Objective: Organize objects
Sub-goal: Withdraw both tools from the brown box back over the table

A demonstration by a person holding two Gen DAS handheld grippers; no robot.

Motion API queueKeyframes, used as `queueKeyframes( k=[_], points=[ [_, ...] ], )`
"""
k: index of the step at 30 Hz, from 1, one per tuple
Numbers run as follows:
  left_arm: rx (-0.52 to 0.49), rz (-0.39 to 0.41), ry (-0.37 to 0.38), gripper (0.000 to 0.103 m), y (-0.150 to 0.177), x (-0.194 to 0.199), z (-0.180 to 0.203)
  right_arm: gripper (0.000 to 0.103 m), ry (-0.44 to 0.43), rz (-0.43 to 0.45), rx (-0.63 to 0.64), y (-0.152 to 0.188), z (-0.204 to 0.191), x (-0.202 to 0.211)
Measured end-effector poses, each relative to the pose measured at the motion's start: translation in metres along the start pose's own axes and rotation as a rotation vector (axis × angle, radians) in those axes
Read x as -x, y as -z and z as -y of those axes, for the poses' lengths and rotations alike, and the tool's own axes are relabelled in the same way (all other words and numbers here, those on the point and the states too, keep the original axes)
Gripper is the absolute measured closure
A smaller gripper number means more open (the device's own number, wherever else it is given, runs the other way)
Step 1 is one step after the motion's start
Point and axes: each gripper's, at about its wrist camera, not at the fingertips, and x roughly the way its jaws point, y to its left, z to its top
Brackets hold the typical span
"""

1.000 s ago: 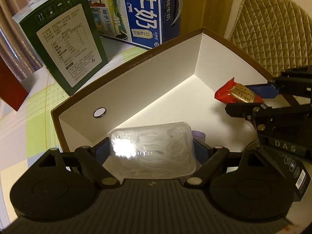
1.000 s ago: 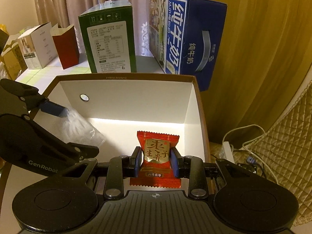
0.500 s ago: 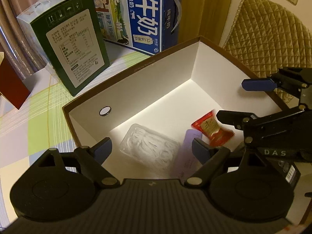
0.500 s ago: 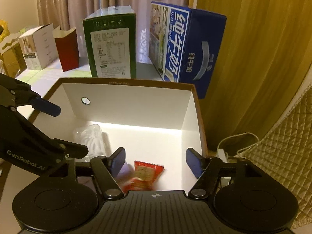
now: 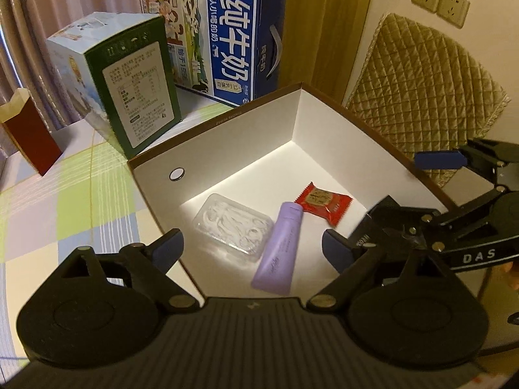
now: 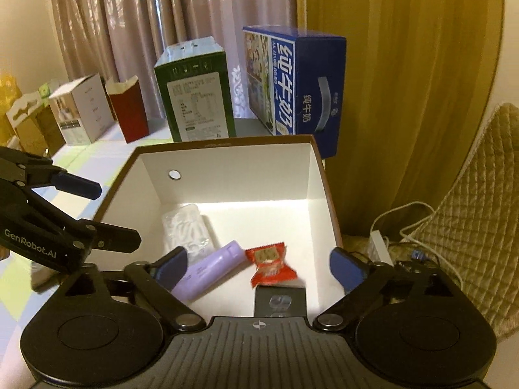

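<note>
Pinkish curtains [image 6: 129, 32]; quilted chair [image 5: 421, 87]

Dim warm yellow light, bright band on box floor [image 5: 324, 175], fisheye-bent edges, slight blur

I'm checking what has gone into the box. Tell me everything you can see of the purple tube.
The purple tube is a soft-looking lilac squeeze tube, plastic by its sheen, with a rounded cap at one end and a flat crimped tail at the other; faint print runs along its side, too small to read. It lies flat on the white floor of the open box, between the clear plastic case and the red candy wrapper, its cap close to the wrapper. Neither gripper touches it.
</note>
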Motion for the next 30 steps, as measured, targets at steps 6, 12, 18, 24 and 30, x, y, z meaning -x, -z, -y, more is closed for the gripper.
queueKeyframes(
  k=[6,12,18,24,30],
  points=[
    [0.028,0.011,0.007,0.013,0.014,0.026,0.005,0.005,-0.007,0.016,-0.038,0.007,-0.006,0.024],
    [0.059,0.026,0.000,0.012,0.028,0.052,0.010,0.004,0.003,0.018,-0.089,0.016,-0.011,0.042],
    [0.085,0.029,0.005,0.010,0.047,0.073,0.016,0.002,0.004,0.016,-0.113,0.028,-0.021,0.058],
    [0.102,0.014,0.018,0.010,0.068,0.085,0.020,0.002,0.003,0.013,-0.132,0.042,-0.033,0.072],
    [0.124,0.014,0.027,0.010,0.087,0.099,0.016,0.002,0.014,0.003,-0.147,0.055,-0.048,0.082]
  ],
)
